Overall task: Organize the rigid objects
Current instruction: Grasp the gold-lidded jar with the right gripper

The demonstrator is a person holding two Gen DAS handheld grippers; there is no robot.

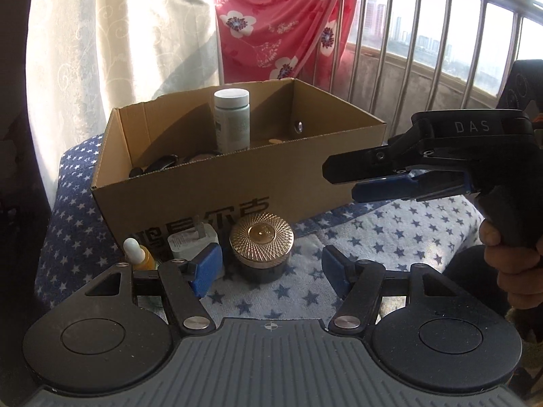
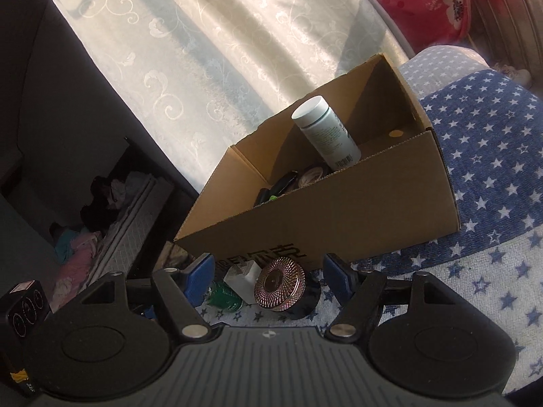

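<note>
both jaws gape empty; cardboard box (image 1: 237,183) holds an upright white-capped bottle (image 1: 232,118).

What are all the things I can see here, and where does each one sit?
Cardboard box: one, brown, on the star-print cloth.
Bottle: one, white cap, pale green, upright inside the box.
Jar: one, gold patterned lid, dark body, before the box.
Plug adapter: one, white, left of the jar.
Dropper bottle: one, yellow, white bulb, far left.
Cloth: one, blue and white stars, beneath everything.
Curtain: one, cream, behind.
Floral fabric: one, red, over the railing.
Left claw: open, empty.
Right claw: empty.
</note>
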